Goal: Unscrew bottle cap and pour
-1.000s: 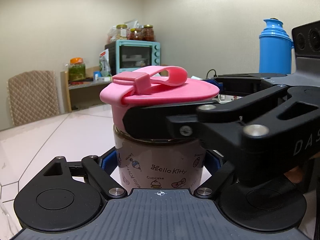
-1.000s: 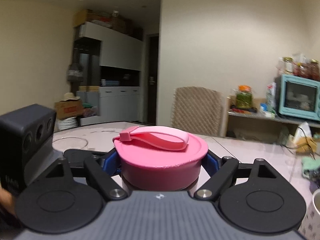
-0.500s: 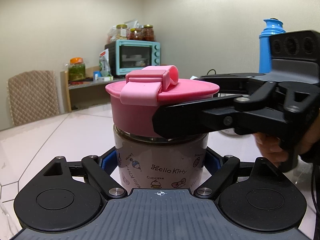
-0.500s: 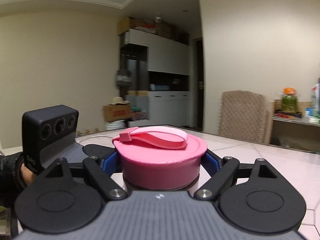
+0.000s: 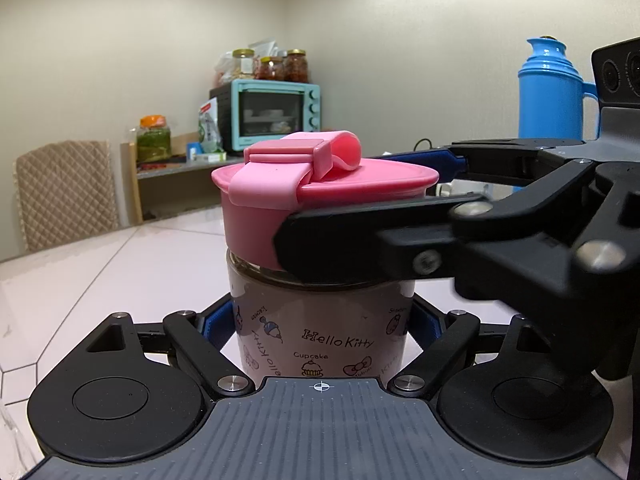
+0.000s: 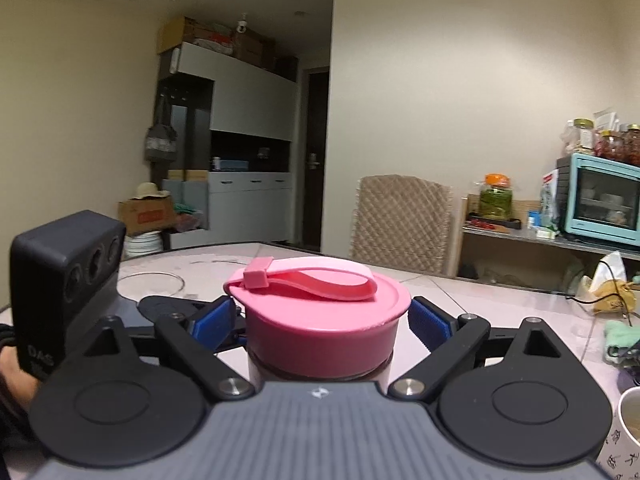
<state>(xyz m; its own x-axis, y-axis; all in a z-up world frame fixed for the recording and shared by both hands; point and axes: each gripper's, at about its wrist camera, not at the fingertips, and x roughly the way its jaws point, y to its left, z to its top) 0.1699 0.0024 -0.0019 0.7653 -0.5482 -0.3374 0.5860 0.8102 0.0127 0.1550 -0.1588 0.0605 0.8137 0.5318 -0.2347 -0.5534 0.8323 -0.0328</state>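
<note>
We have the upright bottle clamped at its body in our left gripper, while our right gripper, level with the pink cap atop it, stands spread, pads just clear of the rim.

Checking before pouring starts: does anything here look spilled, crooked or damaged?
Nothing stands out. The pink cap sits level on the upright bottle, the table shows no spill, and the right gripper's blue pads now stand apart from the cap.

Both tongs are black with silver screws, blue ribbed pads and grey ridged bases.
</note>
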